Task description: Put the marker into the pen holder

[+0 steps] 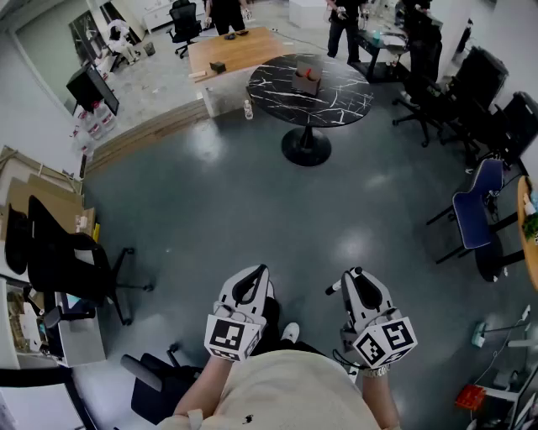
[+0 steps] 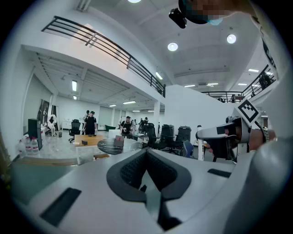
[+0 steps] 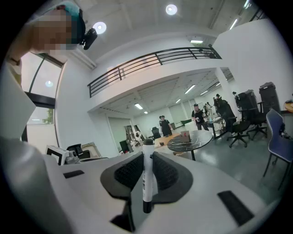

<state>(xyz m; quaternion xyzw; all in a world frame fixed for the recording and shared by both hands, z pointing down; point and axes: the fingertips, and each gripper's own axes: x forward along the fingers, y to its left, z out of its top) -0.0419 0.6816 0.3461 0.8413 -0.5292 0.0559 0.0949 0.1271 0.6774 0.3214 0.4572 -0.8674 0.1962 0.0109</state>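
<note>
A white marker with a black cap (image 3: 147, 183) stands upright between the pads of my right gripper (image 3: 147, 154), which is shut on it. In the head view its end (image 1: 334, 288) sticks out to the left of that gripper (image 1: 349, 275). My left gripper (image 1: 256, 273) is held beside it, close to the person's body, jaws together with nothing in them (image 2: 146, 153). The pen holder, a small brown box (image 1: 307, 81), stands on the round black marble table (image 1: 277, 101) far ahead across the floor. It also shows small in the right gripper view (image 3: 185, 135).
A wooden desk (image 1: 231, 49) stands behind the round table. Black office chairs (image 1: 471, 92) and a blue chair (image 1: 477, 210) line the right side. A black chair (image 1: 67, 264) and cardboard lie at the left. People stand at the back (image 1: 345, 25).
</note>
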